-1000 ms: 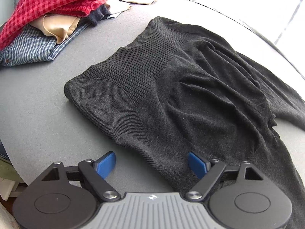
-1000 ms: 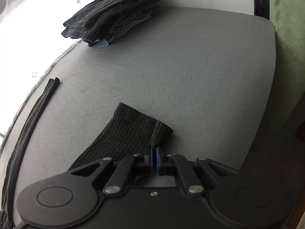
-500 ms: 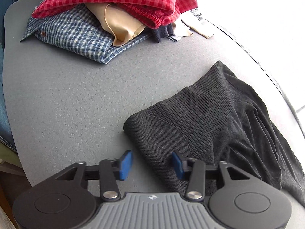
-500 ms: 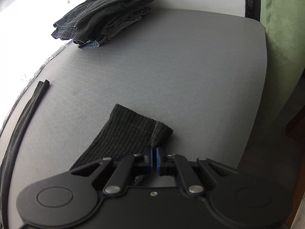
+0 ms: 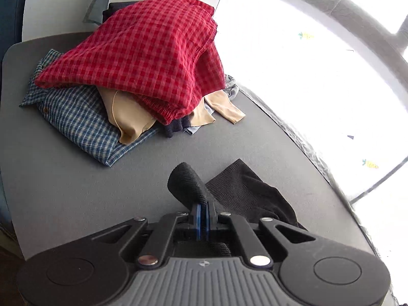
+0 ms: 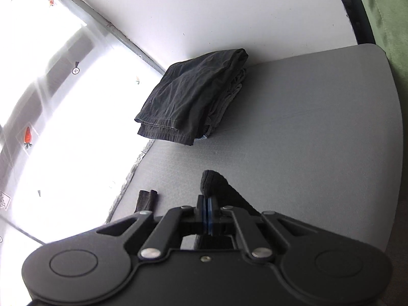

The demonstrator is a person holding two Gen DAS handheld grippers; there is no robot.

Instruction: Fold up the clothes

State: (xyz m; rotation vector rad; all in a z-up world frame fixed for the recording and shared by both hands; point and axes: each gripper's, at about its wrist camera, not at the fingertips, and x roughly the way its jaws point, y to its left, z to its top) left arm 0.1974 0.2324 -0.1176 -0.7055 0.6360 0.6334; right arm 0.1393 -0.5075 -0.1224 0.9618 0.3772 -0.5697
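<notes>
1. Left gripper [image 5: 202,219]: the blue pads are pressed together on a fold of the black sweater [image 5: 244,191]. A rolled bulge of the knit rises just ahead of the pads; the rest of the garment trails off to the right and behind the gripper body, with a ribbed section lying on the table.

2. Right gripper [image 6: 207,216]: the pads are closed on another part of the black sweater [image 6: 216,186]. A ribbed end stands up ahead of the pads and dark knit falls away to the right of them.

3. A narrow ribbed end of dark knit [image 6: 147,200] lies on the table to the left of the right gripper, near the table edge. Whether it belongs to the same sweater cannot be told from this view.

4. Table [image 5: 63,178]: a grey, finely textured surface with rounded corners; the sweater lies at its near side in both views.

5. Far corner, left wrist view: an unsorted heap of clothes. A red checked garment [image 5: 142,58] lies on top, over a tan garment [image 5: 127,117] and a blue plaid shirt [image 5: 79,119]. The heap is well apart from the sweater.

6. Far side, right wrist view: a folded stack of dark clothes [image 6: 193,99] sits by the white wall [image 6: 229,12], well apart from the right gripper.

7. A bright window [image 5: 318,63] runs along one table edge; a green cushion [image 6: 382,12] shows at the upper right of the right wrist view.
</notes>
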